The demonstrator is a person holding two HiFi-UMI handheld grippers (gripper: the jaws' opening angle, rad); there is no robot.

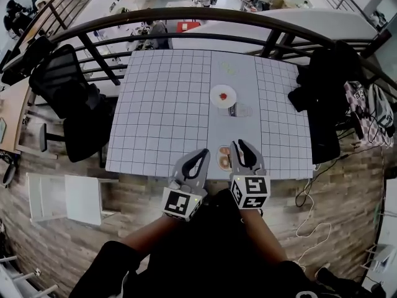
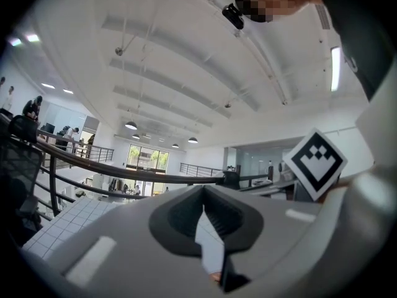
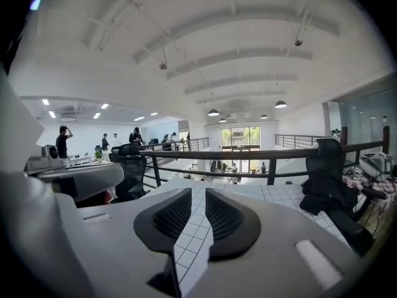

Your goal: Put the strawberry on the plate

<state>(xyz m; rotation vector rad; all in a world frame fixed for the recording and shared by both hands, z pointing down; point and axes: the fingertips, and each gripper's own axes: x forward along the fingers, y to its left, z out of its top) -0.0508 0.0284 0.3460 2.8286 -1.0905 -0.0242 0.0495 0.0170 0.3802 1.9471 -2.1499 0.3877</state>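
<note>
My left gripper has its jaws tip to tip on nothing, and my right gripper stands slightly parted and empty. Both are at the table's near edge. Well ahead of my fingers the strawberry sits on the plate, so I judge there is nothing left to hold.
</note>
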